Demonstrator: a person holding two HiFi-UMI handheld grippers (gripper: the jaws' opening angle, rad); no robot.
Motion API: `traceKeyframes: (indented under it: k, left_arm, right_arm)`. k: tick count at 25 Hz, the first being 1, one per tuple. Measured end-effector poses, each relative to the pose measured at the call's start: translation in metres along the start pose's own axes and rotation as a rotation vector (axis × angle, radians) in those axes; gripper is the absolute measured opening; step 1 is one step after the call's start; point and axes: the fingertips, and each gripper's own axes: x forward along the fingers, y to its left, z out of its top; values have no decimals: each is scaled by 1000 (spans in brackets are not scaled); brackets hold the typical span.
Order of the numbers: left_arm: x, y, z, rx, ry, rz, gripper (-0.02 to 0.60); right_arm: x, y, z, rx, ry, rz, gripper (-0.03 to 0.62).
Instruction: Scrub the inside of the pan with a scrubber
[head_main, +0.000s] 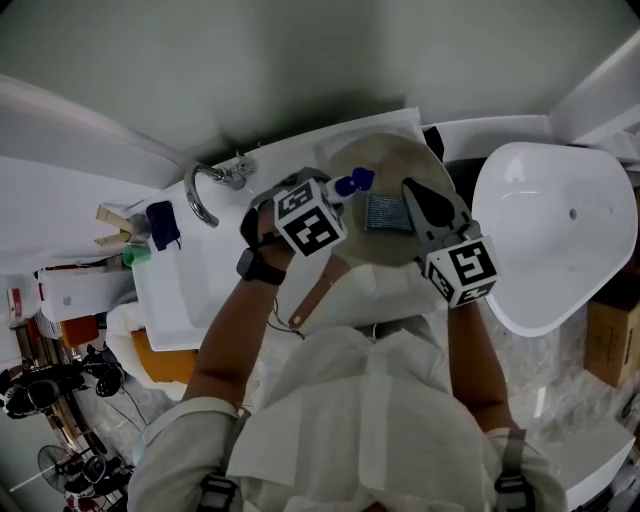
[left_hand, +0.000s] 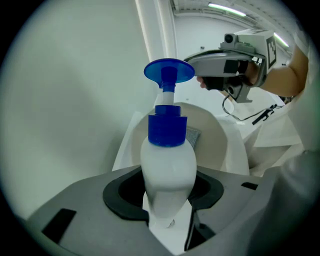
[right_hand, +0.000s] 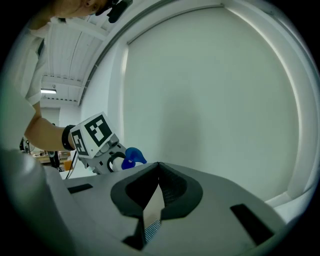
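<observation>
1. At the far left, a curved chrome faucet (head_main: 203, 192) arches over a smooth white sink (head_main: 185, 295) set in the white desk (head_main: 60, 190).
2. The left gripper (left_hand: 167, 197), grey plastic with black padded jaws, has its jaws part-way apart and clamped on the rounded body of a glossy white plastic bottle (left_hand: 167, 167). From the head view, this gripper (head_main: 338, 195) leans over the pan's left edge.
3. The bottle has a chunky blue collar and a flat blue pump head (left_hand: 169, 70), which points out over the pan.
4. The pan (head_main: 395, 160) sits in the middle, by the sink's right end. It is round and shallow with a matte cream inside, and I can't see any marks on it. A brown handle (head_main: 316, 293) sticks out toward the person.
5. The scrubber (head_main: 388, 213) lies flat inside the pan on the bare cream floor. It is a small grey-blue rectangle with a fine woven mesh texture (left_hand: 193, 136), and neither gripper touches it.
6. The right gripper (right_hand: 157, 172) has its ribbed black jaws shut tip to tip with nothing between them. It hangs above the right side of the pan (head_main: 420, 200), just beside the scrubber.
7. At the far right stands a large glossy white tub (head_main: 550, 230) with a rounded rim.
</observation>
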Motion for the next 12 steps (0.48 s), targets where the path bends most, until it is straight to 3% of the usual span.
traceKeyframes:
  k: [7,12]
  left_arm:
    - [-8,-1,-4,149,183,-30,206]
    - [-15,-2,4,181,215,-31,206]
  right_arm:
    - [-17,-26,3,15,-24,-58,8]
    - [-23,-33,0,23,-28,-74,8]
